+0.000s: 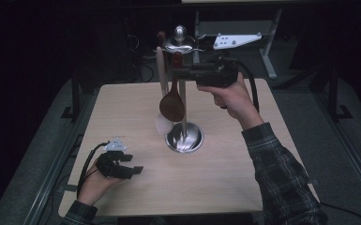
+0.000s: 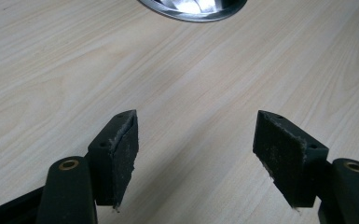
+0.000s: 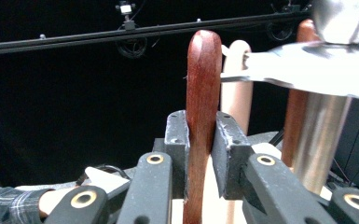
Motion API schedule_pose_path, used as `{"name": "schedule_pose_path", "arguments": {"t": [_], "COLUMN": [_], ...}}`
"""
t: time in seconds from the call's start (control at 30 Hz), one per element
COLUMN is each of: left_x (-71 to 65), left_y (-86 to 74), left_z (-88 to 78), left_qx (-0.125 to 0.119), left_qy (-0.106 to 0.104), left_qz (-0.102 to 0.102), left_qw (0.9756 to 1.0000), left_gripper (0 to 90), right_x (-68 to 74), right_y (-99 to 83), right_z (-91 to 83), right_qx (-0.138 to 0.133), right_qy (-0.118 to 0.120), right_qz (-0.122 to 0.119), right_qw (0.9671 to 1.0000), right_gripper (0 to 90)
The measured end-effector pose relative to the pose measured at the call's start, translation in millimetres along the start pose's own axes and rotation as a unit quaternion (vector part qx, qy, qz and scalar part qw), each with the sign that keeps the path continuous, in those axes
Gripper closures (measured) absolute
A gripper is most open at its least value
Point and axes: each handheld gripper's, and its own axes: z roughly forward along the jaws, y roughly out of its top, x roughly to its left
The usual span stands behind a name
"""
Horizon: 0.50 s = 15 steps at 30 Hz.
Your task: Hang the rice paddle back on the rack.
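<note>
The right gripper (image 3: 200, 135) had its fingers clamped on the handle of a dark reddish-brown wooden spoon (image 1: 172, 105), glossy, with a rounded handle tip and an oval bowl hanging down beside the steel utensil stand (image 1: 184, 136) near the counter's middle. The left gripper (image 2: 198, 156) lay near the counter's front left corner, fingers apart, nothing between.

Dark red-brown spoon (image 1: 172, 106), pale wood table (image 1: 215, 183), shiny silver stand (image 1: 184, 136), dark plaid sleeve (image 1: 281, 176), black grippers.
</note>
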Motion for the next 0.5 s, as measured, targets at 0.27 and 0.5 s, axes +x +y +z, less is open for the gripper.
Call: {"name": "schedule_pose_path", "arguments": {"t": [0.27,0.5], "left_x": [0.4,-0.1], "left_y": [-0.7,0.3], "left_z": [2.2,-0.5], "left_qx": [0.010,0.002], "left_qy": [-0.003,-0.002], "left_qz": [0.007,0.027], "left_qw": [0.9999,0.9996], "left_gripper": [30.1,30.2], "right_x": [-9.0,-5.6], "right_y": [-7.0,-17.2], "right_z": [-2.5,-10.0], "right_qx": [-0.010,0.001], "right_qy": [-0.009,-0.032], "right_qz": [0.011,0.003], "right_qw": [0.9998,0.9995], "right_gripper": [72.2,64.3]}}
